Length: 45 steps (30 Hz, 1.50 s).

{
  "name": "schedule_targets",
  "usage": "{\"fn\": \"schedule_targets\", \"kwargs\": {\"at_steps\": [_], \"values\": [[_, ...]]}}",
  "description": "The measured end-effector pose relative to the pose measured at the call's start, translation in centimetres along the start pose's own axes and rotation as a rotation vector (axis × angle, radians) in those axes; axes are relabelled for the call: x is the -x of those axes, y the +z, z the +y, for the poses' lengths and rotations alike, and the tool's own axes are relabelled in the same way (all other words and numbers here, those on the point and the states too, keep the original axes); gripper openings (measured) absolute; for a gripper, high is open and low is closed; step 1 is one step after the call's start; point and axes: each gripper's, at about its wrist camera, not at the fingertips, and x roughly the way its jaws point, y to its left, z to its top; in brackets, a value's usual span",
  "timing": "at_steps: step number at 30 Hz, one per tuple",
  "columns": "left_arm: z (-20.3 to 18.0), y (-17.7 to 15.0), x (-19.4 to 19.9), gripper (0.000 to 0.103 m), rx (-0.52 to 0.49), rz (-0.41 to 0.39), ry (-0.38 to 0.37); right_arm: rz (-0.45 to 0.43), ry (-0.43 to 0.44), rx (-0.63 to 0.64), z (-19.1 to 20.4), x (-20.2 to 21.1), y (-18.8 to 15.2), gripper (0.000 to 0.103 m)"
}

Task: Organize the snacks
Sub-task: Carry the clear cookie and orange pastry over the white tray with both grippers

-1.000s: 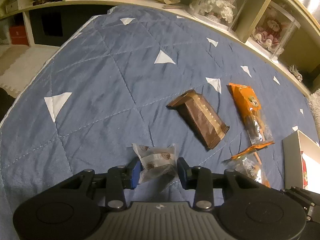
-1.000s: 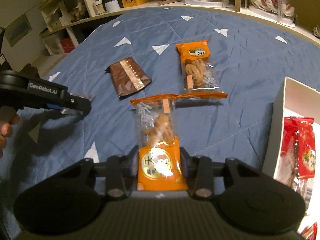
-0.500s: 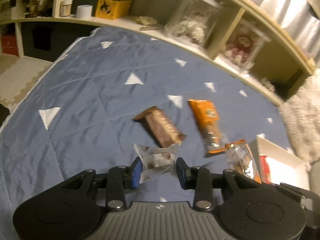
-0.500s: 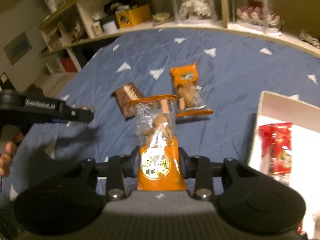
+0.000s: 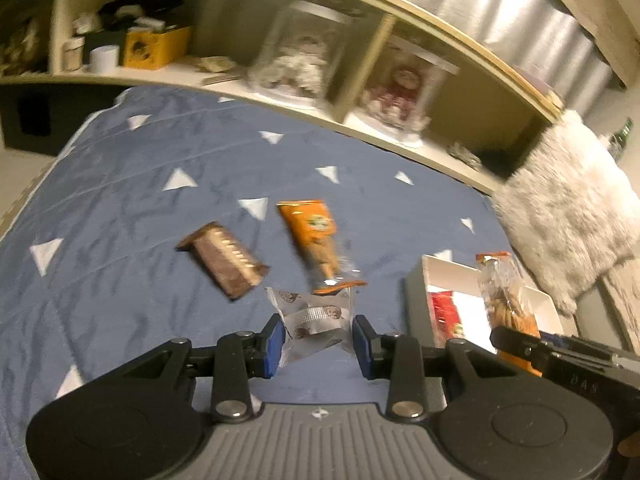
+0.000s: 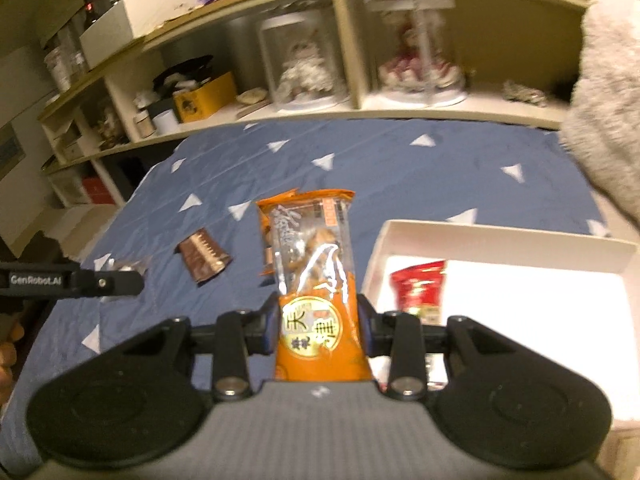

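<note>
My left gripper (image 5: 318, 338) is shut on a small white cookie packet (image 5: 314, 322), lifted above the blue quilt (image 5: 120, 208). The right gripper (image 6: 318, 320) is shut on an orange-and-clear snack bag (image 6: 314, 276) that stands up between its pads; the same bag (image 5: 506, 292) shows in the left wrist view beside the white box. A brown bar (image 5: 226, 258) and a second orange bag (image 5: 320, 246) lie on the quilt. The white box (image 6: 500, 240) to the right holds a red packet (image 6: 418, 286). The left gripper (image 6: 100, 282) shows at the left edge of the right wrist view.
A curved shelf (image 5: 280, 96) with glass-domed dolls, a yellow box (image 5: 154, 46) and small items runs along the quilt's far edge. A fluffy pale cushion (image 5: 568, 216) sits at the right, close to the white box (image 5: 424, 280).
Both grippers have risen with their packets and tilted upward, so the shelf now fills more of each view. The white box has come further into both views.
</note>
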Motion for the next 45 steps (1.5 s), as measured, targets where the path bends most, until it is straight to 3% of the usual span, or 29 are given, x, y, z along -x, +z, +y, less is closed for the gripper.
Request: {"fn": "schedule_targets", "kwargs": {"at_steps": [14,25,35,45], "values": [[-11.0,0.1,-3.5,0.039,-0.14,0.046,-0.09,-0.061,-0.095,-0.112,-7.7,4.1,-0.9,0.043],[-17.5,-0.6,-8.3,0.039,-0.224,0.121,-0.11,-0.081,-0.177,-0.233,-14.5,4.4,-1.3,0.043],[-20.8,-1.7,-12.9,0.039,-0.259,0.193,-0.118,-0.074,-0.244,-0.296,-19.0,3.8,-1.7,0.043],[-21.1,-1.8,-16.4,0.039,-0.281,0.243,-0.071,0.013,-0.291,-0.235,-20.2,1.1,-2.5,0.043]]}}
